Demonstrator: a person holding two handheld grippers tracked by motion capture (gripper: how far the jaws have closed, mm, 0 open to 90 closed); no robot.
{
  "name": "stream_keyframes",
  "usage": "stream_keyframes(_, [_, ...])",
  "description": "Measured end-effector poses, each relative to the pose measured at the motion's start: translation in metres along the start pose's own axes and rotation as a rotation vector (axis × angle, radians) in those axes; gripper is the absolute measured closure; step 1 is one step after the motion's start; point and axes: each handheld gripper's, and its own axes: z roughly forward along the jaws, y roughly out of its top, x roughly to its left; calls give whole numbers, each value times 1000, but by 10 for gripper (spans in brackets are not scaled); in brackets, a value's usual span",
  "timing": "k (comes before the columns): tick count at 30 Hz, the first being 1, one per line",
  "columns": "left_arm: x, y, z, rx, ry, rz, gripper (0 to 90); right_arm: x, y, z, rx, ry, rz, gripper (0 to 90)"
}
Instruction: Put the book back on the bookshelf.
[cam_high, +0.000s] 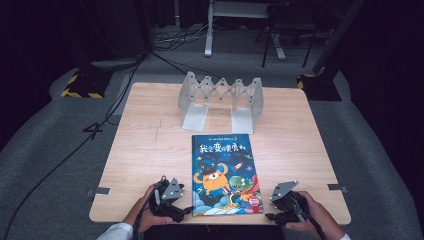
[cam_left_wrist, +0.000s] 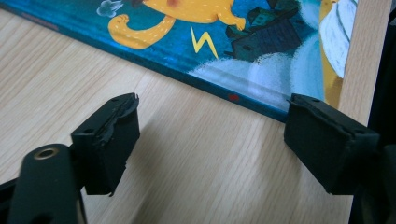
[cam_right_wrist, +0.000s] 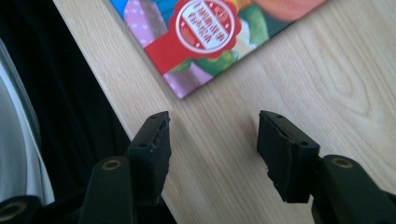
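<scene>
One glossy, flat, rectangular picture book lies face up at the near middle of the pale woodgrain table. Two black grippers flank it: left gripper released beside its spine edge, right gripper released near its corner, both empty. One translucent folding rack stands behind.

A closed, blue hardcover picture book with an orange cartoon monster, a green dinosaur and a red round seal on its cover lay flat, face up, near the table's front edge.
</scene>
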Motion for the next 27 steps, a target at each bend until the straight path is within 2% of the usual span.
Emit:
stream_keyframes(1, [0,0,0,0,0,0,173,0,0,0,0,0,0,454])
stream_keyframes(4, [3,1,1,1,-6,13,170,-1,6,-1,60,6,-11,500])
stream_keyframes(8, [4,1,1,0,14,-10,170,1,20,2,117,11,-29,634])
stream_keyframes(10, [4,0,0,-1,18,-14,170,1,22,2,123,13,-32,634])
stream_keyframes(12, [8,-2,-2,0,13,-8,170,3,28,3,164,14,-39,667])
stream_keyframes(14, [11,-4,-4,-2,18,-17,170,6,30,4,160,18,-57,712])
stream_keyframes(20, [13,-3,-3,3,23,-27,170,9,34,5,153,23,-60,723])
stream_keyframes(23, [14,-1,-2,5,25,-23,171,9,31,5,111,28,-53,727])
stream_keyframes(25, [15,0,-2,9,25,-24,178,15,27,6,49,14,-37,736])
stream_keyframes(27, [16,-1,-2,5,25,-24,182,16,25,6,28,11,-28,736])
